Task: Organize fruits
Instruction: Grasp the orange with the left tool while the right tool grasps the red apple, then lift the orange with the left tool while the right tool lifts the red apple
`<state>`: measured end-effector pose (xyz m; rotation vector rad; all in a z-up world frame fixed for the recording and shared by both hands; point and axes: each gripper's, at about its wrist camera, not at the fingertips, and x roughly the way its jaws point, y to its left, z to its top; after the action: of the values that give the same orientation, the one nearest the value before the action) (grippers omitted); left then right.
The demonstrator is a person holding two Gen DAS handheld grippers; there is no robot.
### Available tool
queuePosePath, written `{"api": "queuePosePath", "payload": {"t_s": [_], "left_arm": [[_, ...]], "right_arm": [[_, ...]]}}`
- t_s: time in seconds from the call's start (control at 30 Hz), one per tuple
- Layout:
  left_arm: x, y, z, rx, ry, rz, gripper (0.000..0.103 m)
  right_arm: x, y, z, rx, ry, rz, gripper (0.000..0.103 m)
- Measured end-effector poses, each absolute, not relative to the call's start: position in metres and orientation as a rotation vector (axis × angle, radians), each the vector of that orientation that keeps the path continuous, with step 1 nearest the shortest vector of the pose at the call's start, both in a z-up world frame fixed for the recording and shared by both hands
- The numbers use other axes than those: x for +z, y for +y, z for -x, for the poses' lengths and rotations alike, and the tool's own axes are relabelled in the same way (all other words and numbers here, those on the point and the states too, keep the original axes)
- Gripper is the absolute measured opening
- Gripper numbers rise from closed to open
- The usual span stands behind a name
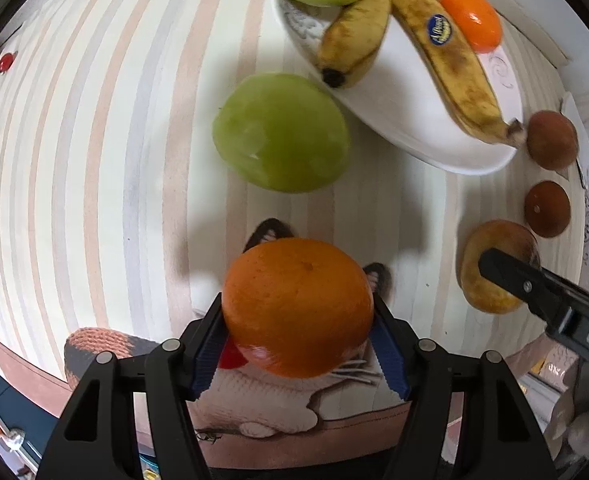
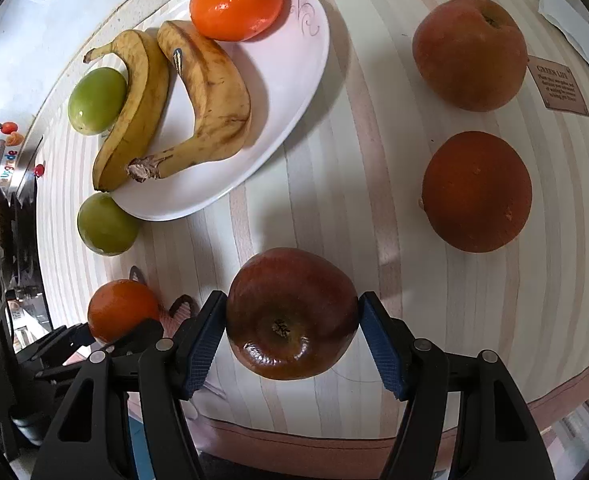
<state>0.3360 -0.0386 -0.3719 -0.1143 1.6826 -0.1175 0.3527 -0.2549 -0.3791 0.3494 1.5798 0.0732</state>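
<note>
Closest to us, the left tool (image 1: 298, 344) grips an orange (image 1: 297, 306) between its blue pads, and the fruit appears lifted clear of the striped worktop (image 1: 94, 160); the right tool (image 2: 292, 336) has its pads pressed to both sides of a dark red apple (image 2: 292, 314), though we cannot tell whether that apple is raised or sitting on the surface. We judge both fruits are bound for the white plate (image 2: 278, 92), and that is where trouble could start. Round, glossy skins give the pads little purchase, so a tilt or a quick swing could let either fruit roll out. The two tools work near each other, and if both head for the plate at once they could clash. A green apple (image 1: 282, 132) sits on the worktop just beside the plate's near rim, right on the left tool's path, and a nudge would send it rolling. On the plate itself, free space is mostly on the near side; a fruit dropped against the bananas could roll off the shallow rim. By our count: two bananas (image 2: 166, 104), both on the plate; two oranges, one held and one on the plate (image 2: 236, 2); two green apples, one on the plate's far end (image 2: 96, 100); and three reddish-brown apples, one held, two (image 2: 476, 192) waiting well apart on the worktop.
</note>
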Motion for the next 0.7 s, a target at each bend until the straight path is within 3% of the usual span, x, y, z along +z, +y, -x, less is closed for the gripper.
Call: {"api": "queuePosePath", "payload": {"t_s": [0.47, 0.7], "left_arm": [[-0.389, -0.012, -0.355, -0.151, 1.731, 0.203, 0.065], [-0.376, -0.035, -0.349, -0.137, 1.731, 0.188, 0.065]], "right_arm": [[-0.394, -0.246, -0.345, 0.074, 1.612, -0.377, 0.07], [-0.393, -0.25, -0.34, 0.078, 1.611, -0.38, 0.07]]}}
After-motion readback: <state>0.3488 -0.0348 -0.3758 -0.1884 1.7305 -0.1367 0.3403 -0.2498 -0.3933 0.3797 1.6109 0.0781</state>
